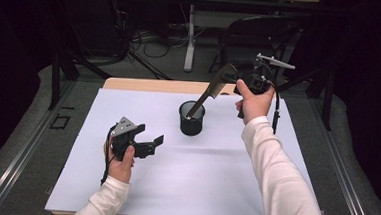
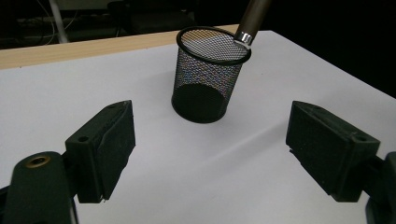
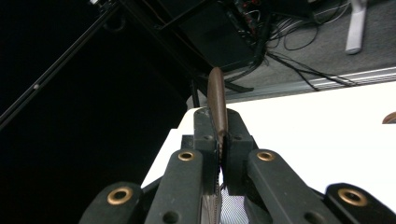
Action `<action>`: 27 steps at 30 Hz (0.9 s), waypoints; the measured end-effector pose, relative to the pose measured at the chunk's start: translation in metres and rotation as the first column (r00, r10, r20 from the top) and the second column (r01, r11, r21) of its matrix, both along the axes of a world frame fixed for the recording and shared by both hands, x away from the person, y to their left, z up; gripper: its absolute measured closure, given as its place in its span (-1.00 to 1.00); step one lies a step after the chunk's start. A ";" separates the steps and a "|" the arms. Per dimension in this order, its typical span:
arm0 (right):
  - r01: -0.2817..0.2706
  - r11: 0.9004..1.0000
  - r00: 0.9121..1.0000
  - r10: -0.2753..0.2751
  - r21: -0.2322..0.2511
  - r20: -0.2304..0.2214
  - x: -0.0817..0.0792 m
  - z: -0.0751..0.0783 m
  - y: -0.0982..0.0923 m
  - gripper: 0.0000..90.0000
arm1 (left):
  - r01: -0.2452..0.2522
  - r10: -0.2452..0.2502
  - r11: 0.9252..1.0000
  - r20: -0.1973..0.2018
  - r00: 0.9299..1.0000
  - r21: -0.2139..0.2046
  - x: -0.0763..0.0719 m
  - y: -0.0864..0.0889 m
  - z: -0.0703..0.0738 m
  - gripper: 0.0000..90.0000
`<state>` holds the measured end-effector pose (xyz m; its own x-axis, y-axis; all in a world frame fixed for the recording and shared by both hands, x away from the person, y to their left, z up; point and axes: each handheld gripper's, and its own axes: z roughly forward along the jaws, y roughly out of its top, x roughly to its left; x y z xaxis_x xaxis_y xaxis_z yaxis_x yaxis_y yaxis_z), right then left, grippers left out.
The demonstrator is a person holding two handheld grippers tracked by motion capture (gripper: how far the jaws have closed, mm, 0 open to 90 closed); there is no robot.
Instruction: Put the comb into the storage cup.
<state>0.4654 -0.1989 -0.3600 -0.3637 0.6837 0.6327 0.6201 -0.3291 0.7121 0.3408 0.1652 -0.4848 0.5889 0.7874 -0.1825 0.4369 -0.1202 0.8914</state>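
Dark room; grey floor [image 1: 171,61]; folding chair [image 1: 263,32]

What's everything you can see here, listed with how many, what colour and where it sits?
Comb: one, brown, slanting from the right gripper, its handle tip at the cup's rim.
Mesh cup: one, black, upright mid-sheet.
Sheet: one, white, covering the table.
Table: one, pale wood, edge showing behind the sheet.
Chair: one, dark, beyond the table.
Cables: several, dark, on the grey floor behind.
Right gripper: one, black, shut on the comb, above the sheet's far right.
Left gripper: one, black, open and holding nothing, front left of the cup.
Sleeves: two, white, entering from the bottom.
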 end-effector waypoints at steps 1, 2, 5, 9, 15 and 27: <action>0.007 1.000 1.000 -0.007 -0.002 -0.001 0.001 0.001 0.000 0.93 | 0.001 -0.001 1.000 0.000 1.000 0.000 0.000 0.000 0.000 -0.65; 0.015 1.000 1.000 -0.015 -0.005 -0.004 0.003 0.002 0.000 0.93 | 0.002 -0.002 1.000 0.000 1.000 0.001 0.000 0.000 0.000 -0.65; 0.036 0.999 0.999 -0.036 -0.018 -0.002 0.007 0.004 0.000 0.93 | 0.002 -0.002 1.000 -0.002 1.000 0.002 0.000 0.000 0.000 -0.65; 0.064 0.997 0.998 -0.064 -0.038 0.006 0.011 0.005 0.002 0.93 | 0.003 -0.003 1.000 -0.002 1.000 0.002 0.001 0.000 -0.001 -0.65; 0.092 0.994 0.996 -0.091 -0.064 0.008 0.015 0.002 0.005 0.93 | 0.003 -0.003 1.000 -0.005 1.000 0.005 0.001 -0.001 -0.001 -0.65; 0.106 0.989 0.994 -0.102 -0.105 0.044 0.013 -0.005 0.018 0.93 | 0.010 -0.010 1.000 -0.004 1.000 0.011 0.000 -0.001 -0.001 -0.65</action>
